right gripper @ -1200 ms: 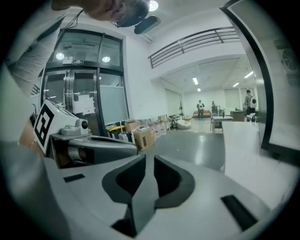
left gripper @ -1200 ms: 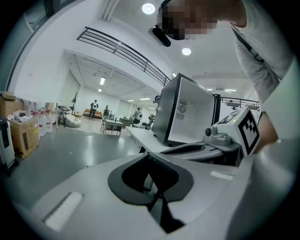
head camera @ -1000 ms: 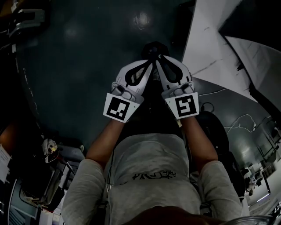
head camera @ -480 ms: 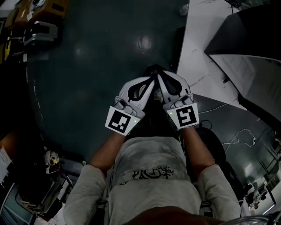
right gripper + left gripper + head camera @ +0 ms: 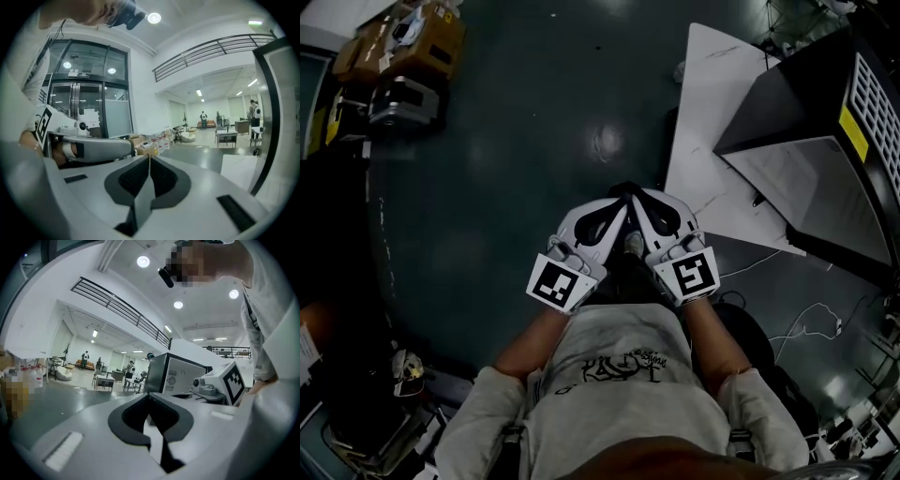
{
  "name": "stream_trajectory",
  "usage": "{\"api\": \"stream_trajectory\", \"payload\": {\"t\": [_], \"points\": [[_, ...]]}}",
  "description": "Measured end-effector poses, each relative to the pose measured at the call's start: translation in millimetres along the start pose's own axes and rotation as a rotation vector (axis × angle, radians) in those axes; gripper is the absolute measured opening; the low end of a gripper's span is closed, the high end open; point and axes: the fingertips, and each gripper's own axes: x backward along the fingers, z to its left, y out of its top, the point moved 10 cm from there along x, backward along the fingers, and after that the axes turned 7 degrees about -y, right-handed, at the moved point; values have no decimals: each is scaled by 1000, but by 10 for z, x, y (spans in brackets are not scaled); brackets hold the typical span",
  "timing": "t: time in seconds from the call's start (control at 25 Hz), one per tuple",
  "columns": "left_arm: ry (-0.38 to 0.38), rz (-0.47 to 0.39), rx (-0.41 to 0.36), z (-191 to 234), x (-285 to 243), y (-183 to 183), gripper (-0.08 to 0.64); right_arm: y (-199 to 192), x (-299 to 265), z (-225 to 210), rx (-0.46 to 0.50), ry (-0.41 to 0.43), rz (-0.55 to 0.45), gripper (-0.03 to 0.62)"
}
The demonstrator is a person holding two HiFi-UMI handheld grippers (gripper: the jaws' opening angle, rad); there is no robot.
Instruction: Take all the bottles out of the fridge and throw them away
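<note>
the person stands on the dark floor (image 5: 516, 159) with both grippers held close together in front of the chest, their tips almost touching each other and pointing ahead. the left gripper (image 5: 622, 198) has its jaws fully together with nothing between them; its own view shows only a dark slit where the pads meet. the right gripper (image 5: 637, 195) is closing: its jaws have all but met at the tip, and nothing sits between them either. no bottle is in sight in any view, so the bottles are presumably inside the fridge (image 5: 811, 159), a black box that stands on the white bench (image 5: 712, 103) ahead and to the right of the grippers, well apart from them. that is the relation the coming move hangs on: the fridge lies off to the right side, so the right gripper is the nearer of the two, and the person will likely have to turn and step that way before either one can reach. the door is not in sight from here, so which face opens cannot be told, nor how the bottles lie inside. the task looks to be at its very start, with both grippers empty and no bottle out yet.
</note>
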Motion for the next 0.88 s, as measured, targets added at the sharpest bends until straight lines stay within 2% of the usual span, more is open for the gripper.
{"api": "stream_trajectory", "payload": {"t": [0.52,0.64,0.8,0.88], "points": [[-30,-94,-80,-231,155,693,8,692,339,110,9,-3,-16,11],[-30,-97,-109,-304,181,825,8,791,395,130,8,17,-59,11],[-38,-113,-127,-389,210,970,8,1018,477,169,4,0,-35,11],[-47,-120,-134,-425,233,1048,8,1093,512,193,15,5,-56,11]]}}
